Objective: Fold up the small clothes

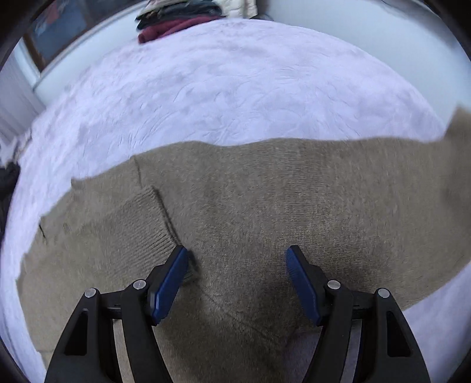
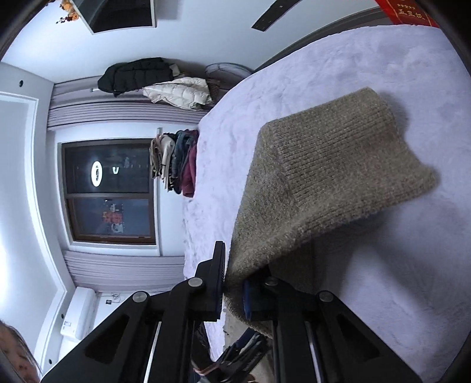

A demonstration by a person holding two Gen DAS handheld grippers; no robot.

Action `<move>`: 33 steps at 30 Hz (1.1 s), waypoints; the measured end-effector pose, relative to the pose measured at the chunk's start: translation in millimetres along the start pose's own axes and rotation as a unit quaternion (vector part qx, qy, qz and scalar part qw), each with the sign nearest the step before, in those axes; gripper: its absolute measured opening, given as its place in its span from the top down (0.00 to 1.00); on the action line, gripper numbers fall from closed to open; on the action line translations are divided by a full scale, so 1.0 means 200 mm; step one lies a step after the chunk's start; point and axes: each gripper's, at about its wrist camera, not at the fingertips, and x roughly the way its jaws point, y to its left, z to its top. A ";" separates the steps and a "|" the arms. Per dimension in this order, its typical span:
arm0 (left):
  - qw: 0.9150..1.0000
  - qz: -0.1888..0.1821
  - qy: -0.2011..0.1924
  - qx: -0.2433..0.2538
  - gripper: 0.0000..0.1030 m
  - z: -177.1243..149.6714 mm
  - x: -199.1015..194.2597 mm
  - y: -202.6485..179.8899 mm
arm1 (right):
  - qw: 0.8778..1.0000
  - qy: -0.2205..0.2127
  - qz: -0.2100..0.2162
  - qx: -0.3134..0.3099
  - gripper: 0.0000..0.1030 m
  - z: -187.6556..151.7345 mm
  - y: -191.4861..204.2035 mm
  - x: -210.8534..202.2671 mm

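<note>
A tan knitted sweater [image 1: 265,200] lies spread on the pale lilac bed cover [image 1: 220,88]. A sleeve with a ribbed cuff [image 1: 147,224] is folded across its left part. My left gripper [image 1: 237,259] is open just above the sweater, its blue pads [image 1: 169,288] apart and empty. My right gripper [image 2: 234,282] is shut on an edge of the sweater [image 2: 323,182] and lifts it off the bed; its ribbed hem hangs ahead of the fingers.
A stack of folded clothes [image 1: 176,20] sits at the far edge of the bed; it also shows in the right wrist view [image 2: 176,162]. Jackets [image 2: 153,82] lie beyond it. A dark window [image 2: 109,188] and walls surround the bed.
</note>
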 end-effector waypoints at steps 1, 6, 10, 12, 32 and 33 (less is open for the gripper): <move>1.000 0.006 -0.003 0.012 0.32 0.00 0.00 -0.02 | 1.000 0.005 0.008 -0.003 0.89 -0.01 0.03 0.04; 0.999 -0.029 0.015 -0.006 0.32 0.03 0.01 0.05 | 0.998 0.039 0.035 -0.040 0.89 -0.08 0.21 0.19; 0.995 -0.074 0.005 -0.064 0.32 0.03 -0.09 0.23 | 0.994 0.069 0.050 -0.069 0.89 -0.18 0.35 0.34; 0.994 -0.074 -0.011 -0.082 0.32 0.00 -0.15 0.35 | 0.990 0.090 0.050 -0.096 0.89 -0.25 0.44 0.44; 0.960 0.048 0.055 -0.269 0.32 -0.75 -0.21 1.52 | 0.803 0.421 -0.118 -0.405 0.88 -1.79 0.53 1.61; 0.959 0.044 0.057 -0.276 0.32 -0.77 -0.21 1.54 | 0.783 0.426 -0.159 -0.424 0.78 -1.84 0.45 1.61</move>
